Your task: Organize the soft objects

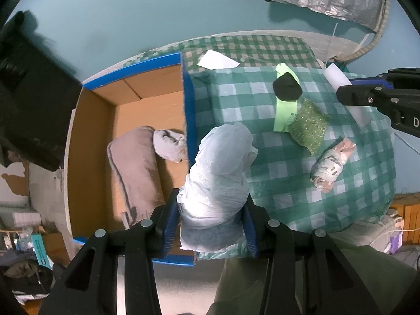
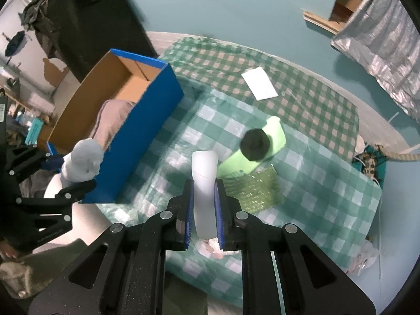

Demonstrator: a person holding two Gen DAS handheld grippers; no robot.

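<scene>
Grippers hang over a checked green cloth [image 1: 302, 173], each with something in its jaws. The left gripper [image 1: 210, 233] is clamped on a crumpled white plastic bundle [image 1: 223, 168], held above the near edge of a blue cardboard box [image 1: 189, 110]. Inside the box lie a folded brown towel [image 1: 136, 165] and a grey balled cloth [image 1: 168, 144]. The right gripper [image 2: 204, 220] is squeezed tight on a white foam strip [image 2: 203, 183] that sticks up between its pads. On the cloth below rest a lime-green foam block [image 2: 275, 134] with a black lump [image 2: 256, 144] on it, a glittery green scrubber [image 1: 308, 126] just beside them, a patterned rolled cloth [image 1: 330, 162] nearby, and a white paper [image 2: 260, 82] further back.
</scene>
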